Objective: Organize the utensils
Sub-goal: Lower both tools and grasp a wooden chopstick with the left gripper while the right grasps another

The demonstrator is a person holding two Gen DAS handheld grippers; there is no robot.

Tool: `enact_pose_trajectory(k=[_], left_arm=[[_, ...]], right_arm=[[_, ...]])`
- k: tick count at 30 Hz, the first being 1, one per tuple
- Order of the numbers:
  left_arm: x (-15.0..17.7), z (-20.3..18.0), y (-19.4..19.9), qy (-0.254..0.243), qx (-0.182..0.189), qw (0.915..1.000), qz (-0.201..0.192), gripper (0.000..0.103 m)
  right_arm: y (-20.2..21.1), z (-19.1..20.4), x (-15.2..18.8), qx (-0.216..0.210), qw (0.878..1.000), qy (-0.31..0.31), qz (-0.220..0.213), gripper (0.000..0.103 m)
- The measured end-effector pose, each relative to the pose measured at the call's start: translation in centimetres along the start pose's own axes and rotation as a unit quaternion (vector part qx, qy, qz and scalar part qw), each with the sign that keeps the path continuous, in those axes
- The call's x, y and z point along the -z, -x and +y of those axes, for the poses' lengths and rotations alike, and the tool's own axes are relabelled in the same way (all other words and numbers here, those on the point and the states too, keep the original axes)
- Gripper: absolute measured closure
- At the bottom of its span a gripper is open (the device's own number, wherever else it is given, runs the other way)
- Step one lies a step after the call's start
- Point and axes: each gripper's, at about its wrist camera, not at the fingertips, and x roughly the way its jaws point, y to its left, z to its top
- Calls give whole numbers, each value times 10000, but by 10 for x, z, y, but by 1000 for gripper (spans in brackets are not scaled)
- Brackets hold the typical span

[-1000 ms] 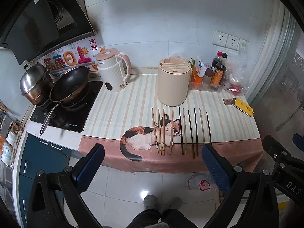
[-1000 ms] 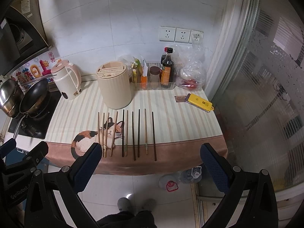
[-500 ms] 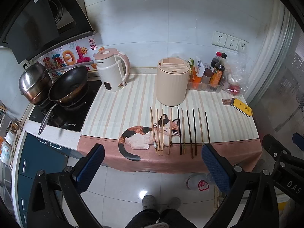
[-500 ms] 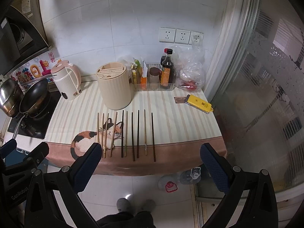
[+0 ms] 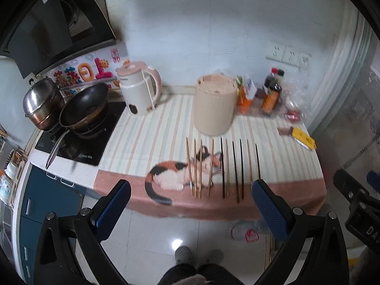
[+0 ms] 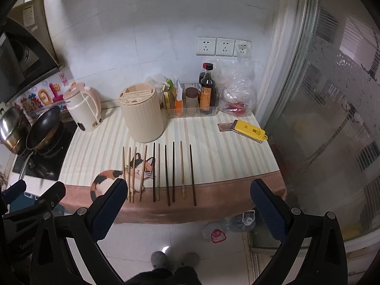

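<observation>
Both grippers have drifted a little nearer the counter since the earlier frames, the row of chopsticks sitting slightly larger in each view; nothing on the cloth has shifted. Left gripper (image 5: 190, 209) hangs with its jaws spread wide and nothing between them, and the right gripper (image 6: 187, 207) is likewise spread and empty, both held above the floor short of the counter edge.

Ten or so chopsticks (image 6: 156, 172) lie side by side across the striped cat-print cloth (image 6: 225, 156), tips pointing toward 12 o'clock, pale bamboo ones at 9 o'clock of the row and mostly dark ones at 3 o'clock. At 12 o'clock of them stands the beige slotted holder (image 6: 142, 116), upright, near but not touching the sticks.

My judgement: each stick is light, stiff and thin, likely to roll or slide on a smooth lacquered shaft, and lies flat on soft cloth, so a pinch must come across the shaft. Grasping near the thicker near end, which reaches the pink border at 6 o'clock, looks easiest, starting with the well-separated dark stick (image 6: 192, 174) at the row's 3 o'clock end
</observation>
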Motion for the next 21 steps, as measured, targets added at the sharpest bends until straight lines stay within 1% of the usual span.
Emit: enact_pose_trajectory(k=[2, 4, 7, 9, 10, 12, 14, 16, 17, 18, 19, 21], left_arm=[[-4, 0, -6, 35, -269, 9993, -253, 0], [-10, -1, -17, 68, -358, 9984, -434, 0], [-19, 2, -43, 145, -523, 9974, -474, 0], [-24, 5, -63, 206, -658, 9968, -405, 0], [-27, 7, -76, 191, -708, 9968, -316, 0], [-33, 12, -106, 112, -919, 9956, -128, 0], [-36, 19, -135, 72, -1019, 9947, 74, 0], [-37, 28, -164, 74, -1089, 9936, 277, 0], [-37, 31, -183, 59, -1083, 9931, 434, 0], [-36, 35, -203, 66, -1080, 9922, 619, 0], [-36, 38, -217, 70, -1028, 9917, 763, 0], [-34, 46, -257, 168, -797, 9896, 1187, 0]], right_arm=[[-9, -7, -1, -99, 9999, -102, -45, 0], [-20, -14, -2, -211, 9996, -200, -74, 0], [-51, -27, -8, -408, 9984, -392, 7, 1], [-72, -31, -8, -536, 9976, -431, 113, 9], [-81, -32, -8, -558, 9973, -445, 175, 12], [-107, -33, -10, -664, 9961, -488, 328, 24], [-129, -31, -12, -666, 9954, -532, 445, 27], [-154, -26, -14, -659, 9950, -507, 557, 33], [-168, -23, -15, -632, 9948, -483, 637, 40], [-187, -20, -17, -621, 9943, -457, 737, 48], [-204, -17, -18, -625, 9934, -452, 852, 53], [-234, -12, -20, -650, 9910, -498, 1058, 67]])
